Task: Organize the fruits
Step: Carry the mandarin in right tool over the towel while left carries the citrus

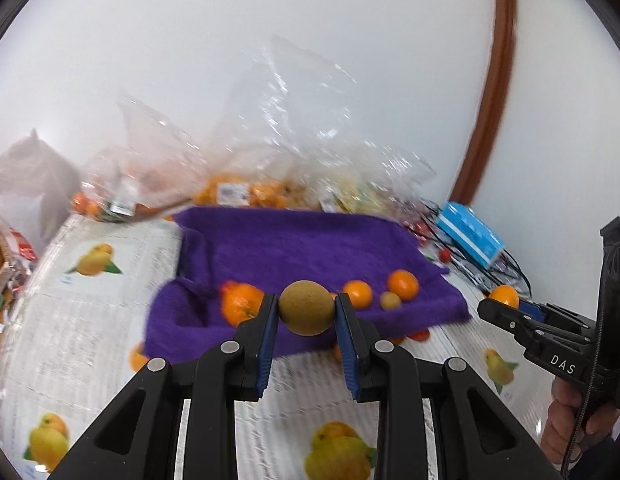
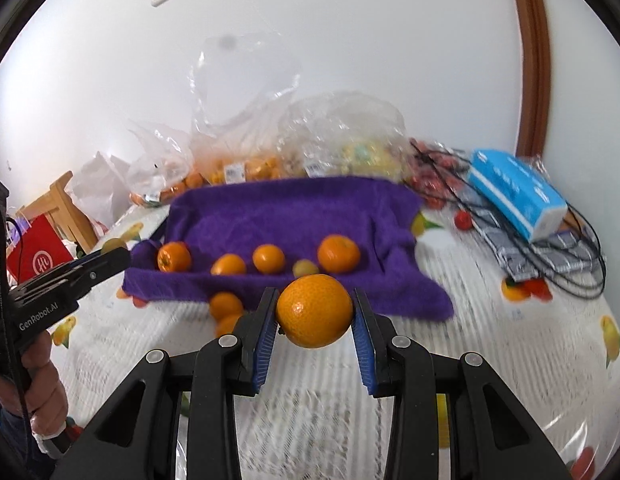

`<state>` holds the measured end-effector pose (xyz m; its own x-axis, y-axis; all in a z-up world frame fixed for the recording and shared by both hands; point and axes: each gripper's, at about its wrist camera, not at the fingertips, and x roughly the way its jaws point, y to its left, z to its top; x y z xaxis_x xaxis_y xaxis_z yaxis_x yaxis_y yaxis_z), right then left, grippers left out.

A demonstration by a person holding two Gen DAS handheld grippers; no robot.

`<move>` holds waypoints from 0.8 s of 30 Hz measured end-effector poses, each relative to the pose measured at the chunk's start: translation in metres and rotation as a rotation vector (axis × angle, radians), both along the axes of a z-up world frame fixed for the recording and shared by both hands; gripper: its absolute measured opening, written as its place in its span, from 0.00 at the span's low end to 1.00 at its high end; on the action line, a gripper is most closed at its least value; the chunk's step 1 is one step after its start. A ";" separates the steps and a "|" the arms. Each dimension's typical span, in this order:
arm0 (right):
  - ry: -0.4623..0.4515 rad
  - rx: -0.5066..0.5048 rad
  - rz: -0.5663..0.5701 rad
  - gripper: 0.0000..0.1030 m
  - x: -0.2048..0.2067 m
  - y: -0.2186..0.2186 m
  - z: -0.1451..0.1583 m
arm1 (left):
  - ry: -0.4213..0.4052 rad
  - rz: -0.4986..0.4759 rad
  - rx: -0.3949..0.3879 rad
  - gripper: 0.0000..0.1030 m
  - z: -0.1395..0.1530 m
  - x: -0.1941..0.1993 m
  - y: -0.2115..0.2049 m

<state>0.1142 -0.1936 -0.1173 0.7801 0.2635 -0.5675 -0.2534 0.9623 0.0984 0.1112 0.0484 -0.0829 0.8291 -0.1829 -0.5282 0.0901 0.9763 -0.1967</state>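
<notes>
My left gripper (image 1: 306, 309) is shut on a round green-brown fruit (image 1: 306, 308), held above the table in front of the purple towel (image 1: 294, 248). My right gripper (image 2: 314, 310) is shut on an orange (image 2: 314, 316), also held in front of the purple towel (image 2: 278, 216). On the towel lie several oranges (image 2: 338, 254) and a small green fruit (image 2: 305, 268) in a row. Two oranges (image 2: 225, 306) lie on the table by the towel's front edge. The left gripper shows at the left of the right wrist view (image 2: 110, 254); the right gripper shows at the right of the left wrist view (image 1: 503, 300).
Clear plastic bags of oranges (image 2: 238, 170) and other fruit (image 2: 365, 152) stand behind the towel against the white wall. A blue box (image 2: 517, 196), black cables (image 2: 549, 256) and small red fruits (image 2: 463, 220) lie at the right. A red bag (image 2: 38, 256) and wooden chair (image 2: 66, 200) are at the left.
</notes>
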 end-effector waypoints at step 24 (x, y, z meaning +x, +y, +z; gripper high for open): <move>-0.048 0.004 -0.013 0.35 0.070 0.020 0.038 | -0.007 0.094 -0.018 0.26 0.018 0.050 0.009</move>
<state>0.1842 -0.1738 -0.0797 0.8096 0.2552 -0.5285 -0.2454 0.9652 0.0901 0.1614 0.0572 -0.0651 0.8467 -0.1139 -0.5198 0.0001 0.9769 -0.2139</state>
